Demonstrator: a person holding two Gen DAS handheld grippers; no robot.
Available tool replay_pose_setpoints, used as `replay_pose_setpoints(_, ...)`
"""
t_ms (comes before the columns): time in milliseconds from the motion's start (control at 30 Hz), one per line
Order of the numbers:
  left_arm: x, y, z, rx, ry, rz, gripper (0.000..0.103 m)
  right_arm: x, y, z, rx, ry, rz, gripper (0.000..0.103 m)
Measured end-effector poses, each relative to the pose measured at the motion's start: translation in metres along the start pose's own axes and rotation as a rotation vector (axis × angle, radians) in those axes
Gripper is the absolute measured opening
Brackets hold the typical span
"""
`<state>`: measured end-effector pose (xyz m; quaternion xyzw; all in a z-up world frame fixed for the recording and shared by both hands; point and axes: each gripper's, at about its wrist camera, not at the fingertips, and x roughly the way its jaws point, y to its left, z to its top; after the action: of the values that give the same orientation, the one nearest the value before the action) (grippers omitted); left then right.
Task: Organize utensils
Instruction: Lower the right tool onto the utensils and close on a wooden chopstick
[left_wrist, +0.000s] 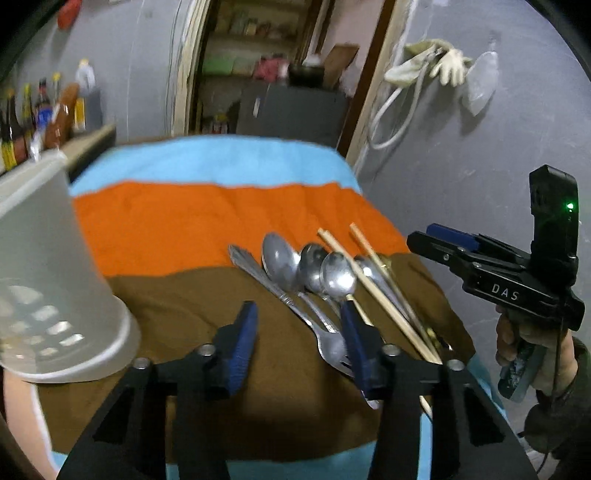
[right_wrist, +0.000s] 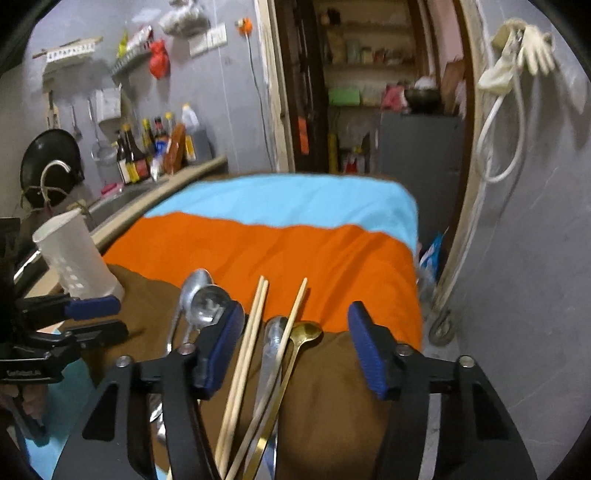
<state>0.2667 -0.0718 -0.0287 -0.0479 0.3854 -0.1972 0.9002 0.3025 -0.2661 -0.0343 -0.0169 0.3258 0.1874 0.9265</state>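
Nearest in the left wrist view: left gripper (left_wrist: 297, 343) over brown cloth (left_wrist: 207, 306), jaws part-way apart, nothing pressed between the pads. Right pad overlapping fork (left_wrist: 330, 345) and spoon handles, hiding where they end; touching or just above, impossible to say. Handle ends cut off under the gripper body.

In the right wrist view: right gripper (right_wrist: 295, 347) likewise half-spread, gripping nothing. Chopsticks (right_wrist: 245, 354), a steel spoon (right_wrist: 271, 347) and a gold spoon (right_wrist: 304, 332) running between the pads, near ends lost beneath the frame. Left pad covering part of a spoon bowl (right_wrist: 207, 301).

Utensils bunched on the near right of the cloth: spoons (left_wrist: 306, 269) side by side, bowls pointing far, chopsticks crossing them at a slant. Motion blur softening the pile; exact count hard to make out.

Near left, white cup (left_wrist: 55, 280) upright, base on the brown cloth by the table's left edge, well apart from the pile. Top cut off in the left view.

Further out, orange band (left_wrist: 221, 225), then blue band (left_wrist: 221, 162), both bare. Right table edge close beside the chopsticks. Hand (left_wrist: 532, 354) on the right gripper's grip past that edge.
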Motion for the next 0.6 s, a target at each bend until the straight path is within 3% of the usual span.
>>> replay_pose_setpoints(233,0.029,0.022,0.008,-0.1,0.14,-0.046,0.022,0.029,-0.01,0.002,0.005,0.089,0.027,0.037)
replay_pose_setpoints(600,0.033,0.049,0.02,-0.195,0.194,-0.125,0.019,0.069,-0.014,0.016,0.018,0.187,0.086,0.028)
